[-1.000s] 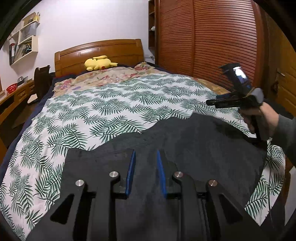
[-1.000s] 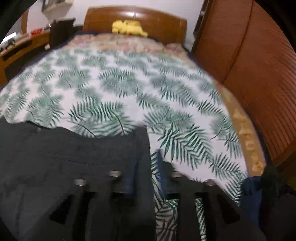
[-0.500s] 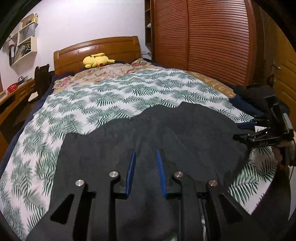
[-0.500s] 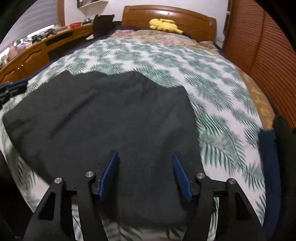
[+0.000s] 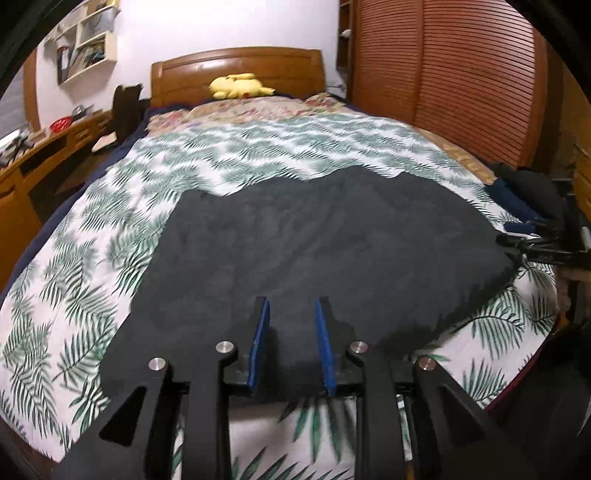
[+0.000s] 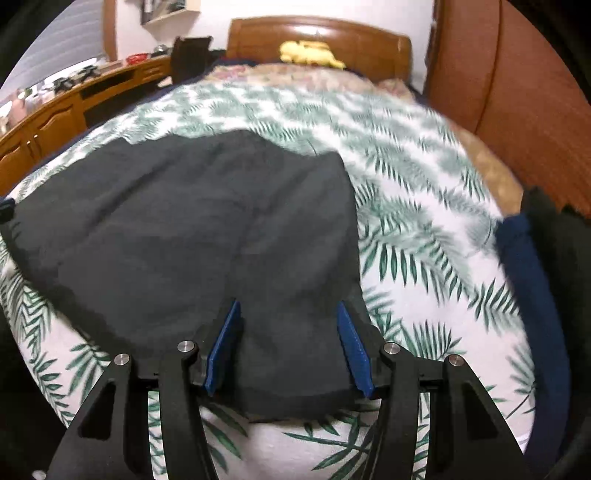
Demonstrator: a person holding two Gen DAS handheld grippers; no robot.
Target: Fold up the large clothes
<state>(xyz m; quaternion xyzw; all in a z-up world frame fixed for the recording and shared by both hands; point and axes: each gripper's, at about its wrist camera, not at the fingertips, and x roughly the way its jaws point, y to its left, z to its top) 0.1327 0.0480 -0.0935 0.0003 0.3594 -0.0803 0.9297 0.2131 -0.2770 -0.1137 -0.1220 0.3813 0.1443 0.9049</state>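
both views show warm, fairly dim indoor light, with the white wall (image 5: 177, 33) at the top of each frame the brightest area. strong fisheye bending curves the wardrobe doors (image 5: 461, 81) and headboard (image 5: 236, 62), and black vignette fills all four corners. the right wrist view is softer, with motion blur smearing the leaf print of the bedspread (image 6: 424, 221). the dark garment (image 5: 314, 236) shows little fold detail. small glints sit on the metal screws of the left gripper (image 5: 291, 310), whose body is nearly black.
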